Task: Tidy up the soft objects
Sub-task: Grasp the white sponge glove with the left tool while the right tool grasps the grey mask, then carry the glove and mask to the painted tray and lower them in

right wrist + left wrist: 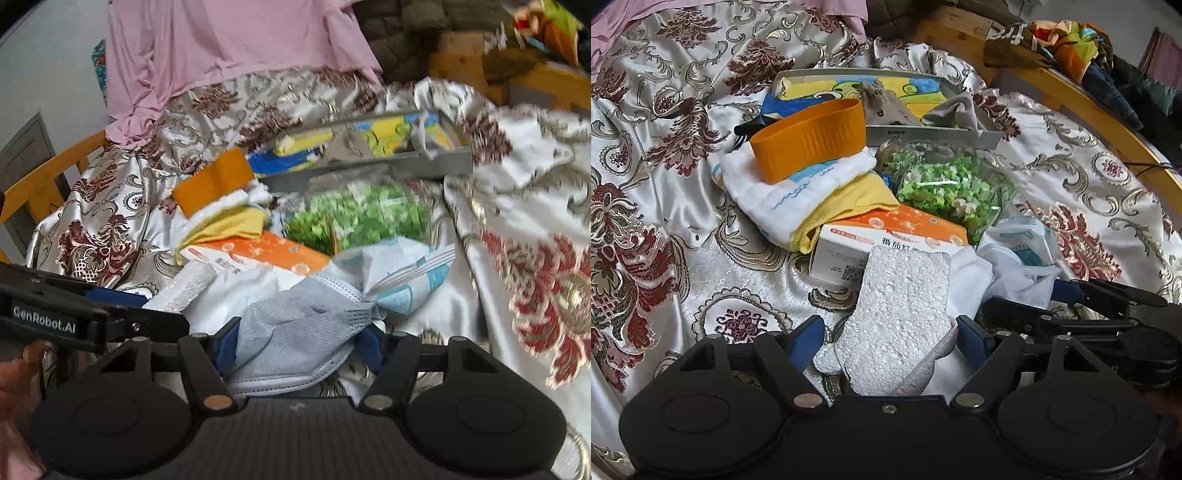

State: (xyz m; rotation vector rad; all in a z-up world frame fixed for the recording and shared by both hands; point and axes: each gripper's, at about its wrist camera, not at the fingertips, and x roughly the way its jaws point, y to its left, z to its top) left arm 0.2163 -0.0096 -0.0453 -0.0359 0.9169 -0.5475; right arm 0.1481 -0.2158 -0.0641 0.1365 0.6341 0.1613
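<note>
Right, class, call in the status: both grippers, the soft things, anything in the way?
Left gripper around white foam pad. Right gripper around grey face mask. Grey tray beyond; jar of green bits and orange box between.

On the bed (665,240), a band (809,138) sits on a folded towel (798,192). Right of the towel lies a jar (953,184), behind both a tray (934,131), and before them a box (886,236).
</note>
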